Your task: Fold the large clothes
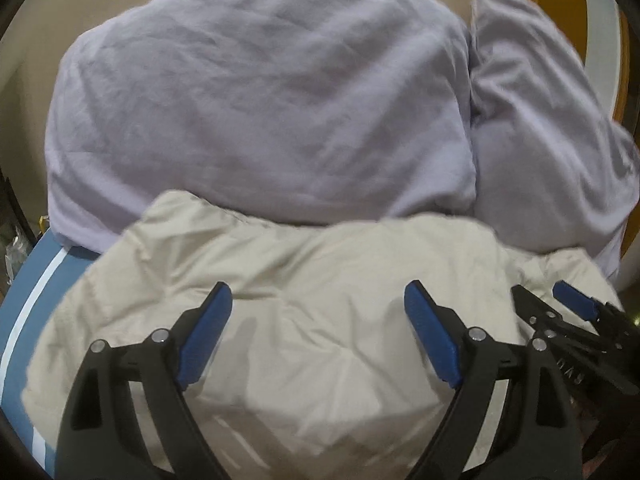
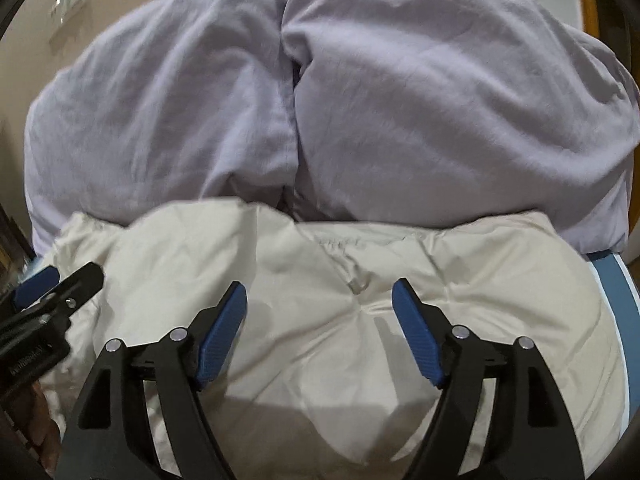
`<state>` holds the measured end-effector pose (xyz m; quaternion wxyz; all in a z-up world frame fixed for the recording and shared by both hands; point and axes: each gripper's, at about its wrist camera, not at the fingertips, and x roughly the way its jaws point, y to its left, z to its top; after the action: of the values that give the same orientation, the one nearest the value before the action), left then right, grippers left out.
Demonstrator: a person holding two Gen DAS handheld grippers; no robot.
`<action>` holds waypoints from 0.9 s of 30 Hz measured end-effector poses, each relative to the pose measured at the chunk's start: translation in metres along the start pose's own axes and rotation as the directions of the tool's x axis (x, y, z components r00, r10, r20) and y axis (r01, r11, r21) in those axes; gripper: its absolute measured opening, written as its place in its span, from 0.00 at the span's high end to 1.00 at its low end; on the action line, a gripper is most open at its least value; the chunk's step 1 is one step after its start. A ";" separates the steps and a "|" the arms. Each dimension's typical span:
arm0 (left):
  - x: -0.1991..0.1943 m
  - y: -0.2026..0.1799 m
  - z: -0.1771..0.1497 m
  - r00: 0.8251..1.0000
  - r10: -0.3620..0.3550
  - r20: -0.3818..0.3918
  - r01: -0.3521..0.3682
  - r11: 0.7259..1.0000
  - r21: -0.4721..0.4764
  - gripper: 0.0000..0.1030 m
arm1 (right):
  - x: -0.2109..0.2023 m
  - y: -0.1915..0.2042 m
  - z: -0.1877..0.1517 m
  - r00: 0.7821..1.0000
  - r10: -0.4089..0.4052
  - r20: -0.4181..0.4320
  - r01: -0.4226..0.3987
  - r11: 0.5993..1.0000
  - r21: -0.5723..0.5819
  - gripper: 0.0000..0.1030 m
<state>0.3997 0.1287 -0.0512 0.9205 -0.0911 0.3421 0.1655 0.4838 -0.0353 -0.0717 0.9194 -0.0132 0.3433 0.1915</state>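
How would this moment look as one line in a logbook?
cream padded garment: lying on bed, below lavender pillows | left gripper: open, empty | right gripper: open, empty

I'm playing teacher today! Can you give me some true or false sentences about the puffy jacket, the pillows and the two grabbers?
1. The cream puffy jacket lies in front of two lilac pillows. True.
2. The left gripper is squeezing the jacket. False: its jaws stand wide open with nothing pinched between them.
3. The right gripper is open. True.
4. The pillows are bright red. False: both are pale lilac.
5. The bed sheet beside the jacket is blue with a white stripe. True.
6. Only one gripper shows in the left wrist view. False: the right gripper also shows at its right edge.
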 end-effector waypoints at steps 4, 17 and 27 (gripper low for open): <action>0.027 -0.006 -0.014 0.999 0.034 -0.025 -0.033 0.999 0.017 0.13 | 0.021 0.000 -0.008 1.000 -0.007 -0.029 0.008 1.000 0.017 0.25; 0.068 -0.020 -0.025 0.997 0.055 -0.045 -0.054 0.998 0.035 0.11 | 0.052 0.009 -0.012 0.996 -0.066 -0.063 0.067 0.998 0.005 0.22; 0.086 -0.017 -0.020 0.997 0.060 -0.045 -0.060 0.998 0.017 0.10 | 0.068 0.006 -0.015 0.996 -0.061 -0.072 0.062 0.998 0.019 0.20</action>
<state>0.4549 0.1278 -0.1224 0.9078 -0.0771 0.3668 0.1882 0.5194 -0.0088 -0.1258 0.9121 -0.0207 0.3773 0.1588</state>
